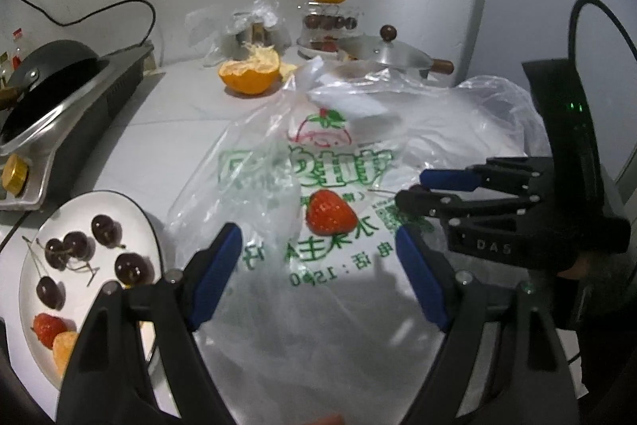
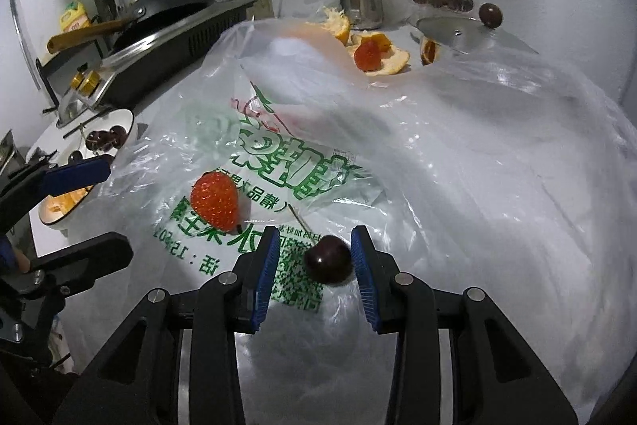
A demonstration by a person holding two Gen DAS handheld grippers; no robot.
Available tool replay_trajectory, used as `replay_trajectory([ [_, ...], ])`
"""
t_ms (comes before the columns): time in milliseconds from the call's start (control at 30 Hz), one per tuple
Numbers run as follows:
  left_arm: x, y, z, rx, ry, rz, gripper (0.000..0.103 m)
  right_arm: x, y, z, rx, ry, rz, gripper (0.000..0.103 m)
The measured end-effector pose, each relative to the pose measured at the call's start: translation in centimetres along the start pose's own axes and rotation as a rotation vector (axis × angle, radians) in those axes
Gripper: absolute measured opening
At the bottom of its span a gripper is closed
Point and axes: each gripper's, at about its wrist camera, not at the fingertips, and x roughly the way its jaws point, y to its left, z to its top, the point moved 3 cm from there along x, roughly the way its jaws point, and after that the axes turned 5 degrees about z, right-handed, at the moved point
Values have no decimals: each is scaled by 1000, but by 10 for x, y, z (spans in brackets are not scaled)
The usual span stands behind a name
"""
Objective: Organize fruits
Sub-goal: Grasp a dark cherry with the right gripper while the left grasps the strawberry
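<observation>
Left gripper (image 1: 318, 275), seen from its own camera, stands wide open with nothing between its blue pads, aimed at the strawberry (image 1: 329, 212) lying just ahead at 12 o'clock on the plastic bag (image 1: 278, 154), while the plate (image 1: 131, 210) of cherries waits at 9 o'clock on the desk (image 1: 179, 114), likely the sorting spot. From the right camera, the right gripper (image 2: 314, 275) is narrowly parted around a cherry (image 2: 328, 265), pads not visibly pressing it, strawberry (image 2: 214, 200) at 10 o'clock.
</observation>
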Motion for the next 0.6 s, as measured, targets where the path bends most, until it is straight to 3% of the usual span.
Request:
replay_trajectory([
  [300,17,0,6,5,9,-9,81,12,-4,-2,-11,28,-13,39],
  [400,21,-5,9,22,4,-14,81,11,-3,-3,-29,26,-22,30],
  [600,20,-18,15,74,-27,-17,81,-2,-6,-5,-29,-6,-4,30],
])
